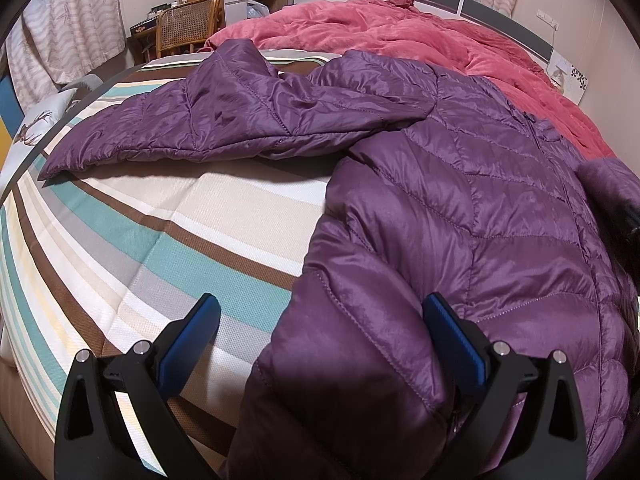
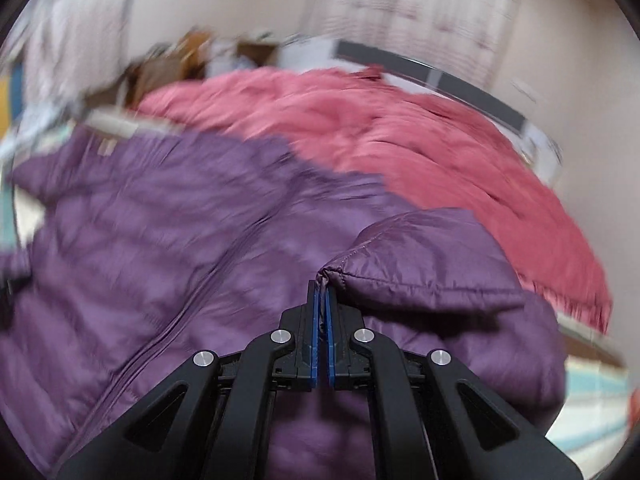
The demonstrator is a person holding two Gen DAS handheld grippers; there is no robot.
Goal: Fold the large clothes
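Folding the jacket [image 1: 460, 208] lying on the bed [image 1: 168, 232]: right gripper [image 2: 322, 296] is pinching the sleeve cuff [image 2: 400, 256], crossing the body. Left gripper [image 1: 320, 320] is waiting wide over the hem. Best laying the sleeve flat, without dragging.

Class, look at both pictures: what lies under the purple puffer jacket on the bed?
Under the purple puffer jacket lies the striped sheet, showing at its left edge. How the sheet looks beneath the jacket's body is hidden. Behind it lies a pink blanket.
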